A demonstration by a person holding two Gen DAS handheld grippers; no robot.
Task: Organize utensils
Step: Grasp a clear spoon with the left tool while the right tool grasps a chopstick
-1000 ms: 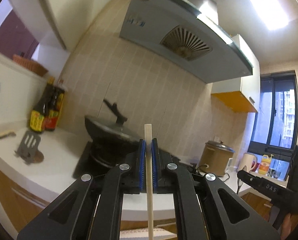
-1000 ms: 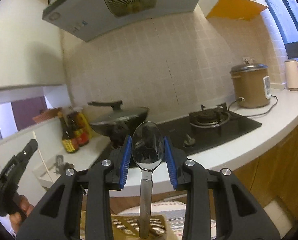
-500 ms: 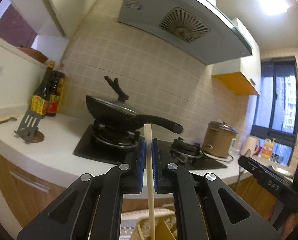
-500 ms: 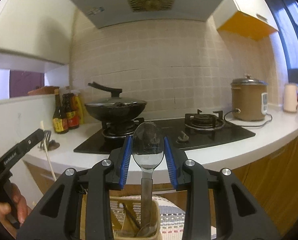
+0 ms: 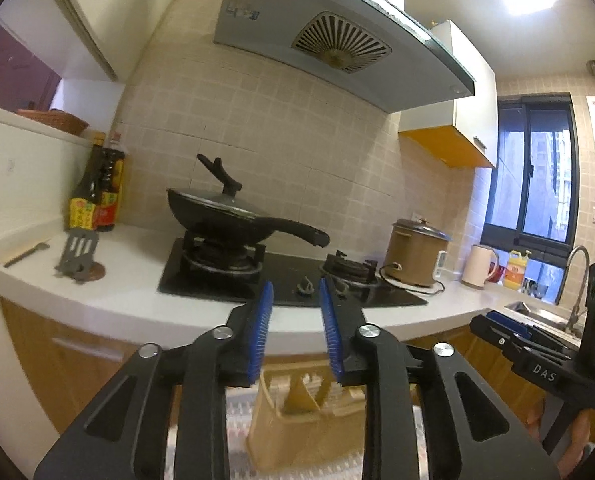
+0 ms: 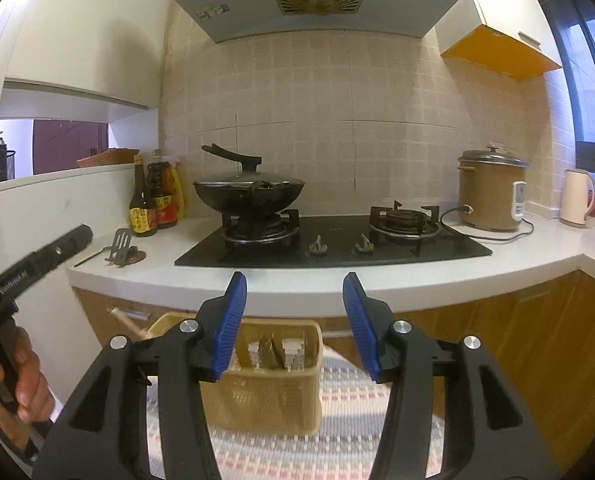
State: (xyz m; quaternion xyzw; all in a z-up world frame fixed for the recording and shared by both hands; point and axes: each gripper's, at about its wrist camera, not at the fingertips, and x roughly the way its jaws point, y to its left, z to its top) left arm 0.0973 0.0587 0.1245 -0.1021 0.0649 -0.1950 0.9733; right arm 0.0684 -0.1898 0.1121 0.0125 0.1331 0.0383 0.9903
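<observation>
My left gripper [image 5: 295,330] stands parted with nothing between its blue pads [image 5: 260,332], and my right gripper [image 6: 295,320] gapes wider, empty too. Below and just past both sets of fingers sits the yellow slotted utensil basket [image 6: 273,392] on a striped mat [image 6: 349,420], with a wooden chopstick [image 6: 127,322] leaning out of its left corner (other contents are too blurred to name). Beyond my fingertips runs the white counter [image 6: 417,280] with the black wok [image 6: 249,194] on the stove.

You see a lidded wok [image 6: 249,194] on the stove [image 6: 333,240]; left of it 2 sauce bottles [image 6: 153,208], right of it a rice cooker [image 6: 491,194] and kettle [image 6: 575,198].
</observation>
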